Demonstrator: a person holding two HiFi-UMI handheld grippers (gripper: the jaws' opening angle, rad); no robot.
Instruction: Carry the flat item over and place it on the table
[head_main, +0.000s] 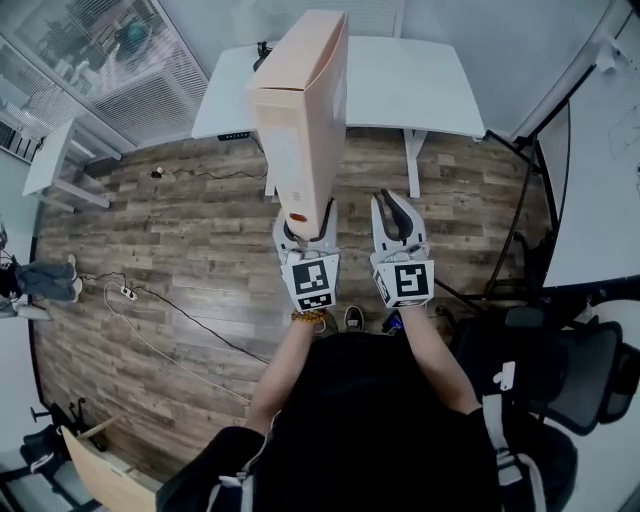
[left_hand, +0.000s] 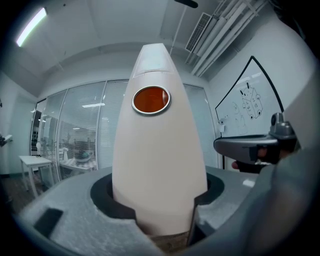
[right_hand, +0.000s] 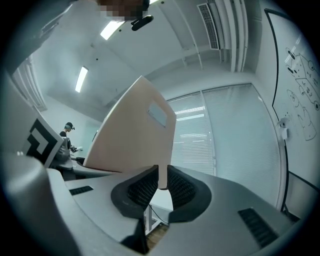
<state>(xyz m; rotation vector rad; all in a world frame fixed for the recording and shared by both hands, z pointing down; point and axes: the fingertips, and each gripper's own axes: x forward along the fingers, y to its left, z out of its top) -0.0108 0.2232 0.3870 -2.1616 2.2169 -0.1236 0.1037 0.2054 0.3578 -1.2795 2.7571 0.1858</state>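
A tall, flat, pale pink box (head_main: 300, 110) stands upright in front of me, above the wooden floor. My left gripper (head_main: 302, 228) is shut on the box's near narrow edge, just below an orange round sticker (left_hand: 151, 99). In the left gripper view the box (left_hand: 160, 165) fills the gap between the jaws. My right gripper (head_main: 398, 215) is shut and sits to the right of the box, apart from it in the head view. In the right gripper view the box's broad side (right_hand: 135, 135) rises at the left, and a thin pale strip shows in the slit between the jaws. A white table (head_main: 410, 90) lies ahead.
A power strip (head_main: 125, 292) and cables lie on the floor at the left. A black office chair (head_main: 560, 370) stands at my right, beside a whiteboard wall (head_main: 600, 170). A small white side table (head_main: 55, 160) is at the far left, and a person's legs (head_main: 45, 278) show at the left edge.
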